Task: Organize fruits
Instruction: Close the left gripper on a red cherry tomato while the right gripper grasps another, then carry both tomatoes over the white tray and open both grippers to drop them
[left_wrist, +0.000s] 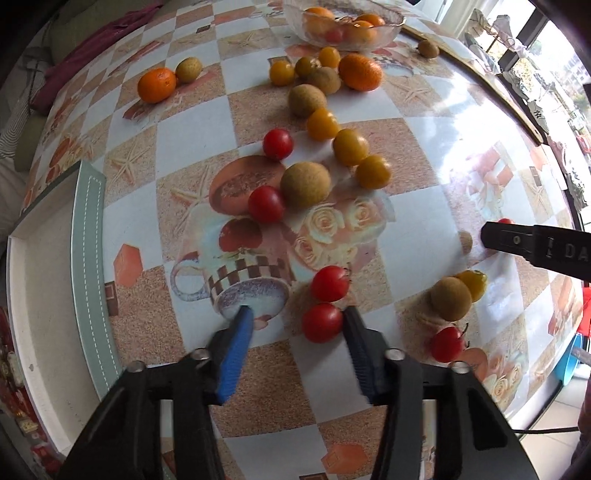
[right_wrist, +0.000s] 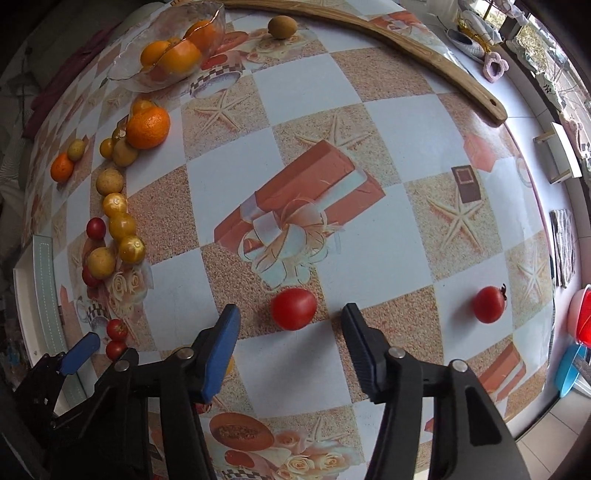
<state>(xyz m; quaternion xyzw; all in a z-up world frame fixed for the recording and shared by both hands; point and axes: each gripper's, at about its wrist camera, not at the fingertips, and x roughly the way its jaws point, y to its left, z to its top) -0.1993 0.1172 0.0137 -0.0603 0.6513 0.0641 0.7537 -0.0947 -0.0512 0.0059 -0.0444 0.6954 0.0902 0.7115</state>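
Note:
Fruit lies scattered on the patterned table. In the left wrist view my left gripper (left_wrist: 297, 317) points down with its jaws apart around a red tomato (left_wrist: 321, 323). The tomato rests against the right finger, and a gap separates it from the blue left pad. A second red tomato (left_wrist: 330, 283) sits just beyond it. In the right wrist view my right gripper (right_wrist: 290, 310) stands open around another red tomato (right_wrist: 293, 308), with gaps on both sides. A glass bowl (left_wrist: 384, 35) at the far edge holds oranges and a tomato.
Yellow tomatoes (left_wrist: 350, 147), tan round fruits (left_wrist: 305, 184) and oranges (left_wrist: 359, 72) lie in a loose line toward the bowl. A white tray with a green rim (left_wrist: 86, 236) is at the left. A lone red tomato (right_wrist: 489, 304) lies right; a wooden board (right_wrist: 424, 55) runs along the back.

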